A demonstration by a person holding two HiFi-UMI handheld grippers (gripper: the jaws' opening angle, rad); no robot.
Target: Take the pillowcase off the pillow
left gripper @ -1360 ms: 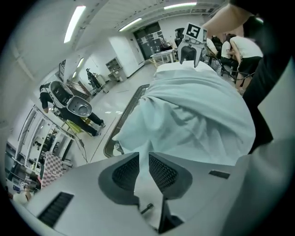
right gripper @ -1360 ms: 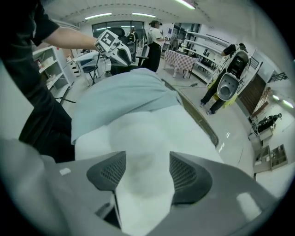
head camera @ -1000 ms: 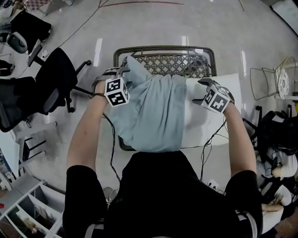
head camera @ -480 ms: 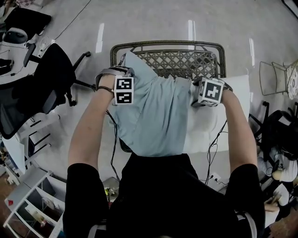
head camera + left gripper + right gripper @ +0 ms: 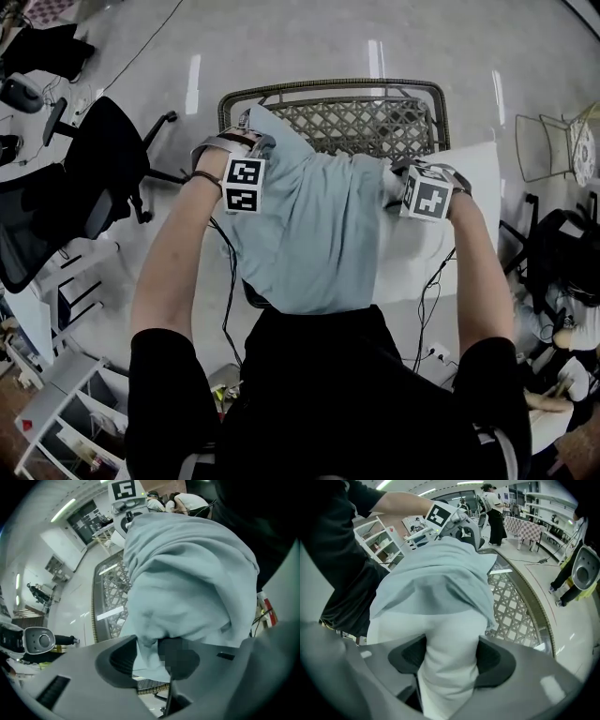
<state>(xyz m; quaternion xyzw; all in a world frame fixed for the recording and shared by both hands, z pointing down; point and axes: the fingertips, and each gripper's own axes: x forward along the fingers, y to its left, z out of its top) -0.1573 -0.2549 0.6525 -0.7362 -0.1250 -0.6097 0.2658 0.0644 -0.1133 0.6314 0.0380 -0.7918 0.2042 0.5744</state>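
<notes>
A woven table (image 5: 412, 90) carries the pillow (image 5: 427, 258), whose long axis runs left to right. Its bare white end sticks out on the right. The pale blue pillowcase (image 5: 309, 234) covers the left part and hangs toward the near side. The right gripper (image 5: 405, 184) is clamped on the white end, just beside the case's opening; its jaws have just been closing. The left gripper (image 5: 246, 150) is at the far left corner of the case. Its jaws have just been opening and stand apart, with blue cloth loose between them. The case probably must slide leftward along that axis, away from the right gripper, so the left gripper first needs a firm hold.
</notes>
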